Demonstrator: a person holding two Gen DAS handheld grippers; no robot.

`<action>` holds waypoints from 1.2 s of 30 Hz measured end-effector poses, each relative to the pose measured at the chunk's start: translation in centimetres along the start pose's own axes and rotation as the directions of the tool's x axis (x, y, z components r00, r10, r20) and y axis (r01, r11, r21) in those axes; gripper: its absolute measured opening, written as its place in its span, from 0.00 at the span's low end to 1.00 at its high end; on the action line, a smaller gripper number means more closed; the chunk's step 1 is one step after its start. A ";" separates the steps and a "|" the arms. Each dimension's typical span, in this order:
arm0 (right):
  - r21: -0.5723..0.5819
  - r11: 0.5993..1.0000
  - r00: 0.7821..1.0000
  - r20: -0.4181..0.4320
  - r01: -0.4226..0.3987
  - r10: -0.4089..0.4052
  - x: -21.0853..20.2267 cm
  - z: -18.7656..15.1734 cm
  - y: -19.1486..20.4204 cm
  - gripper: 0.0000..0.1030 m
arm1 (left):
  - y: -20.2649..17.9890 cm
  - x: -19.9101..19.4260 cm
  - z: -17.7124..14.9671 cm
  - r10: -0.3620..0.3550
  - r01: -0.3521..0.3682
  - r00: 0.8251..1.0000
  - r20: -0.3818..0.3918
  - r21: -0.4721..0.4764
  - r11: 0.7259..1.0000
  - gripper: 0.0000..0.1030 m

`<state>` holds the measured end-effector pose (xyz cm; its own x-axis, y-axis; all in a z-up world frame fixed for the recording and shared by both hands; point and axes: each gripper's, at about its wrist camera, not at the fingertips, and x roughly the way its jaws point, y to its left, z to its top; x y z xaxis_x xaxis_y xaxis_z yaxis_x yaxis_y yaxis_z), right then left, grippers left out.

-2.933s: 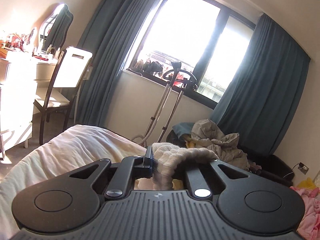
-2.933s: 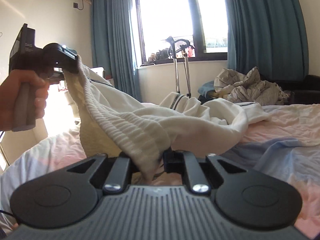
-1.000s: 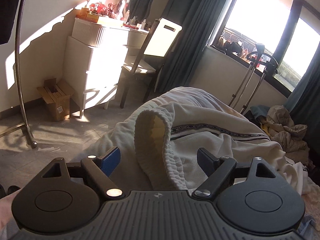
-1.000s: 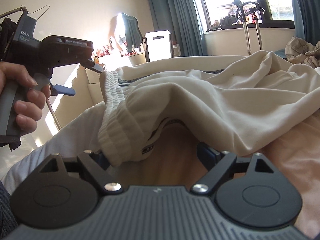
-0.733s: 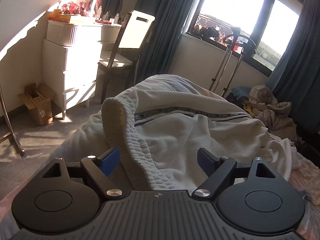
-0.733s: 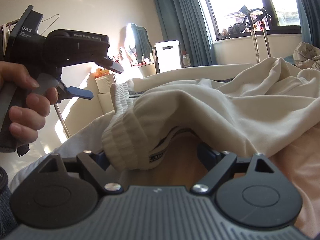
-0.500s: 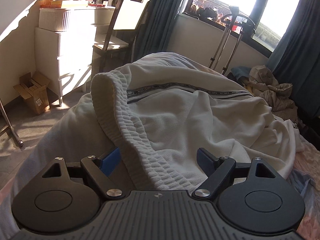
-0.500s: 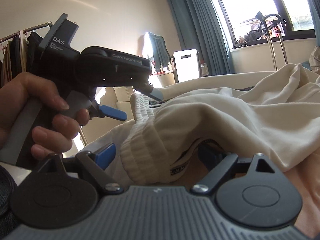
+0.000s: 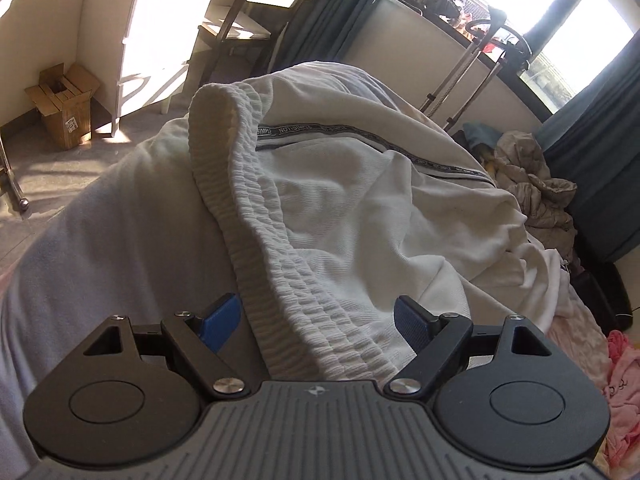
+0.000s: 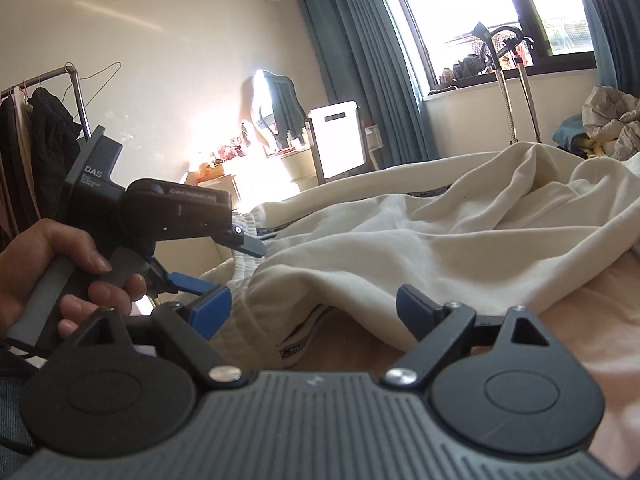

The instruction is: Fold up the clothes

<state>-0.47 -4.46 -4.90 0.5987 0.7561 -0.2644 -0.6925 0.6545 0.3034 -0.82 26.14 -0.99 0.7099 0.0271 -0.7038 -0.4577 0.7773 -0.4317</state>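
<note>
Left wrist view: my left gripper (image 9: 316,318) has its fingers spread wide, gripping nothing. The cream trousers (image 9: 360,216) lie rumpled on the bed (image 9: 100,240). Their ribbed waistband (image 9: 256,216) runs from between those fingers away to the far left, and the legs trail far right toward the window. Right wrist view: my right gripper (image 10: 308,312) is likewise wide and empty, with a waistband corner (image 10: 256,312) lying between its fingers, nearer the left one. Both grippers sit at the waistband end, the left nearer the bed's left edge. Open bed lies to the right; I judge room enough there for a fold.
</note>
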 end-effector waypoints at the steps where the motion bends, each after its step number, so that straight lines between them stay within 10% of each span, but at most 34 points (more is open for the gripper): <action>1: 0.002 1.000 1.000 -0.003 0.026 -0.026 -0.7 0.5 -0.4 0.88 | -0.5 -0.3 -0.2 0.004 -0.004 1.000 -0.003 0.005 1.000 0.84; 10: -0.021 0.979 0.979 -0.017 0.204 -0.204 -7.2 3.5 -5.5 0.88 | -5.7 -1.3 -3.3 0.071 -0.075 0.996 -0.061 -0.064 0.995 0.84; 18: 0.075 0.954 0.956 0.011 0.291 -0.292 -9.7 3.8 -10.0 0.88 | -8.0 -3.9 -5.5 0.158 -0.139 0.986 0.056 -0.259 0.956 0.85; 36: 0.174 0.911 0.925 -0.129 0.375 -0.356 -6.5 2.3 -14.2 0.88 | -9.3 -3.8 -7.4 0.133 -0.081 0.950 0.283 -0.186 0.979 0.89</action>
<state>6.38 -18.69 -5.33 0.7486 0.4665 -0.4712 -0.3362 0.8796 0.3366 -3.19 14.17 1.50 0.7652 0.3070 -0.5659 -0.6055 0.6418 -0.4706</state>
